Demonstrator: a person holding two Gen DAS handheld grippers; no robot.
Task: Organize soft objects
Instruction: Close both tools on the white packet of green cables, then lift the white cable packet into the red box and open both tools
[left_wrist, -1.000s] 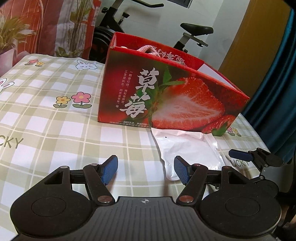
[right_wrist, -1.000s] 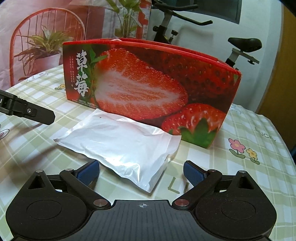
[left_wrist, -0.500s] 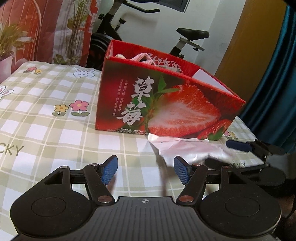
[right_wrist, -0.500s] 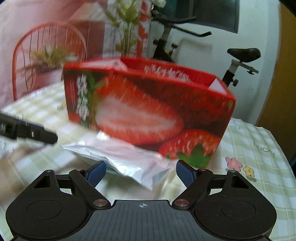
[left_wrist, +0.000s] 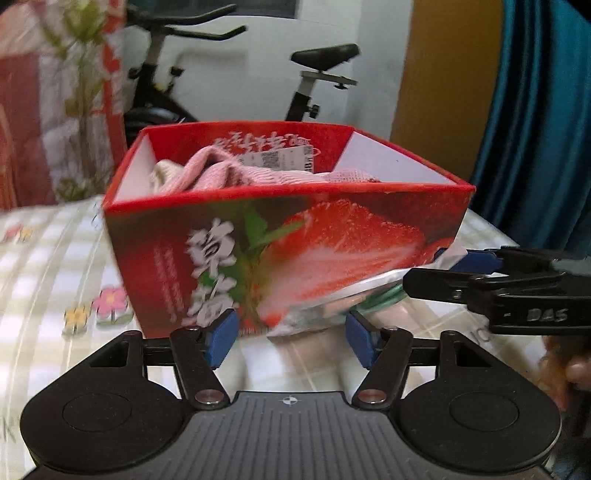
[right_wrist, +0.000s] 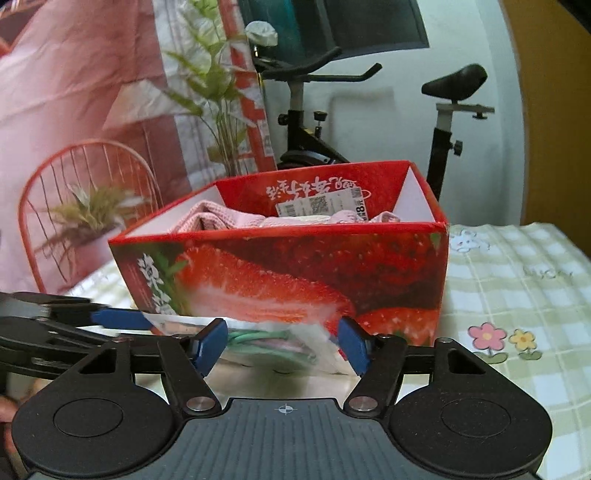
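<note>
A silvery plastic pouch (right_wrist: 273, 341) with green and pink contents hangs just above the cloth in front of the red strawberry box (right_wrist: 295, 273). My right gripper (right_wrist: 279, 338) has the pouch between its blue pads, which press its sides while the jaws are closing. In the left wrist view the same pouch (left_wrist: 317, 310) slopes up to the right gripper (left_wrist: 461, 273). My left gripper (left_wrist: 291, 338) is also closing, with the pouch's low end between its fingers and a gap at the left pad (left_wrist: 221, 339). Pink knitted items (left_wrist: 229, 173) and a tag lie inside the box (left_wrist: 295, 229).
The box stands on a green-and-white checked cloth (right_wrist: 517, 295) with flower prints. Behind the table are an exercise bike (right_wrist: 306, 122), a red wire chair (right_wrist: 85, 166) with a potted plant, and a blue curtain (left_wrist: 535, 110). A hand (left_wrist: 569, 369) shows at the right edge.
The pouch has come up off the cloth and now hangs tilted. Both grippers have risen and narrowed, the left one has swung in around the pouch's end. The box's inside now shows.
</note>
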